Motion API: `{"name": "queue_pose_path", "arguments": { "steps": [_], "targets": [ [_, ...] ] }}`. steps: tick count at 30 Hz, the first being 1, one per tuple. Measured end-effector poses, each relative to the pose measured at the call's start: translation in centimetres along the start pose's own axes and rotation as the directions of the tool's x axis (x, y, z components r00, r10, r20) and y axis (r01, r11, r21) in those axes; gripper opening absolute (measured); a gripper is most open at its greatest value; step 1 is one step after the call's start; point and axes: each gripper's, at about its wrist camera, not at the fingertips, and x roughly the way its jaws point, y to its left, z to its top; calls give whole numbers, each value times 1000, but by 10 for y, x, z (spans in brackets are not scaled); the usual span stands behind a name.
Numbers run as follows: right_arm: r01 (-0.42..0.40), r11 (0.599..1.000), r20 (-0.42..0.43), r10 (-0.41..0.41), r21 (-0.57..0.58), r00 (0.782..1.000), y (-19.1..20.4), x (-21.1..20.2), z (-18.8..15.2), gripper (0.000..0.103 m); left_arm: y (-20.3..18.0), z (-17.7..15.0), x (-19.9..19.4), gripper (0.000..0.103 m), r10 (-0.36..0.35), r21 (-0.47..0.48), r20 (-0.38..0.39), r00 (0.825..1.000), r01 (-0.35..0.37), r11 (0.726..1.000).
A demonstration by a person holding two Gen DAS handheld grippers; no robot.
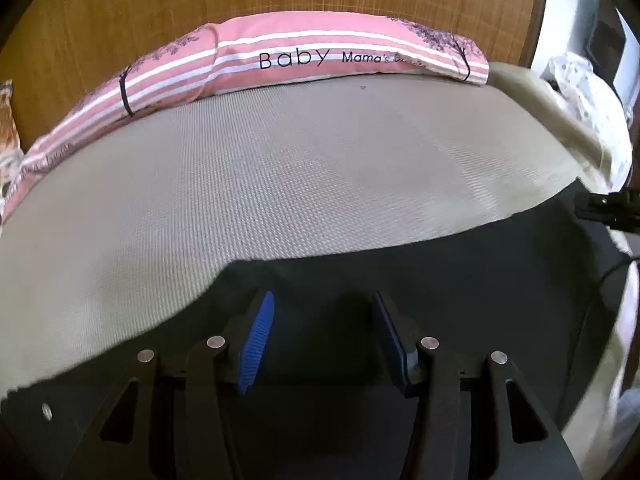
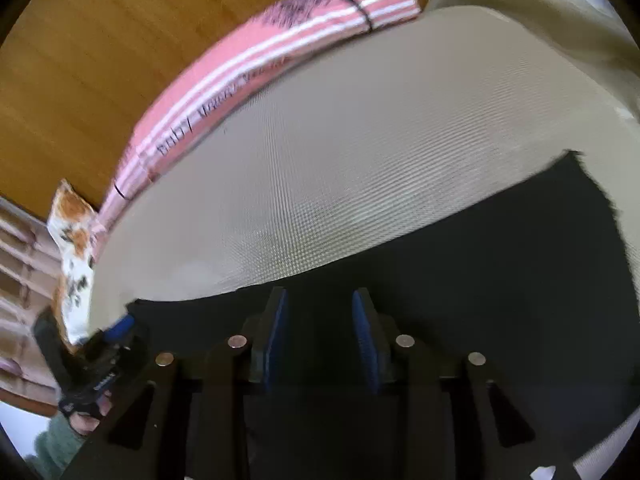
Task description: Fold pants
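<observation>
Fingers of the left gripper [image 1: 320, 340] stand apart, blue pads [image 1: 256, 344] facing each other with only dark cloth seen behind the gap; nothing is pinched between them. Fingers of the right gripper [image 2: 322, 340] also stand apart, a narrower gap, pads [image 2: 276, 340] clear of any fold. Both grippers point steeply down at the black pants [image 1: 440, 280], which lie flat on the bed directly under and ahead of both sets of fingers. The far edge of the pants runs just beyond the left fingertips and climbs away to their right. From the right wrist view the same dark cloth [image 2: 480, 260] spreads from the fingers out to their right, ending in a ragged corner far to that side. Beyond the pants, past the fingertips, stretches a beige textured mat [image 1: 280, 180]. At its far edge lies a pink striped pillow [image 1: 320, 52] printed "Baby", against a wooden headboard [image 1: 160, 8]. Right wrist view is motion-blurred. To the left of the right fingers the left gripper [image 2: 116, 332] shows low at the pants' edge, with a person's hand [image 2: 86, 424] and a green sleeve [image 2: 56, 444] behind it. An orange-and-white patterned cushion [image 2: 74, 240] sits further left, beside the pillow's end.
</observation>
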Motion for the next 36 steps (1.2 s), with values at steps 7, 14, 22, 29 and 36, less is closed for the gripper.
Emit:
{"name": "queue_pose_path", "arguments": {
  "steps": [7, 14, 22, 29, 36],
  "targets": [
    [-15, 996, 62, 9, 91, 998, -42, -69, -27, 41, -15, -27, -25, 55, -29, -41, -12, 1000, 28, 999],
    [2, 969, 99, -27, 248, 995, -107, -115, -77, 44, -40, -55, -42, 55, -48, -31, -26, 998, 48, 998],
    [-42, 918, 99, 3, 393, 995, -164, -100, -108, 44, -52, -73, -39, 55, -2, -10, -62, 998, 1, 1000],
    [-124, 905, 190, 49, 406, 980, -186, -92, -101, 44, -52, -81, -28, 56, 50, -24, -86, 995, -52, 998],
    [-205, 876, 279, 85, 437, 956, -207, -77, -82, 22, -55, -83, -24, 65, 72, -31, -73, 995, -74, 997]
  ]
}}
